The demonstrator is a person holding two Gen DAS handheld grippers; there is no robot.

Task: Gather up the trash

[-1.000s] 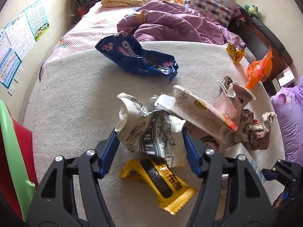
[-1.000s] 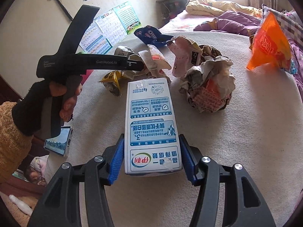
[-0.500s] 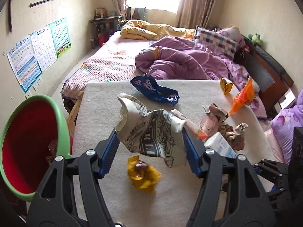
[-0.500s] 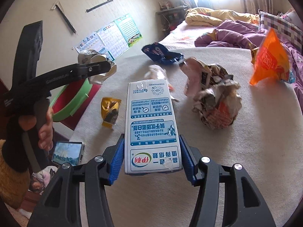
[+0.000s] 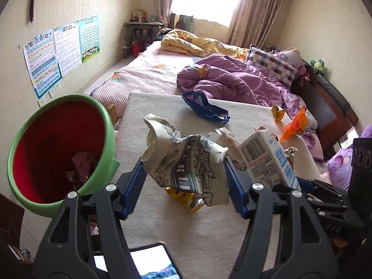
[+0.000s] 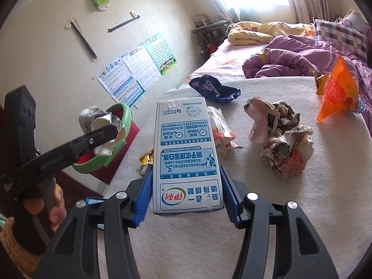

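My left gripper (image 5: 183, 181) clamped a crumpled printed wrapper (image 5: 186, 160) just beside the green bin (image 5: 102, 125); my right gripper (image 6: 186, 193) pinched a milk carton (image 6: 186, 153) above the table (image 6: 255, 220). Released short, the wrapper risked missing the rim.

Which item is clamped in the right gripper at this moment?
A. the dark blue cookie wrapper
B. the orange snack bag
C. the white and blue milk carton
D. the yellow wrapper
C: the right gripper is shut on the white and blue milk carton, both blue pads pressing its sides.
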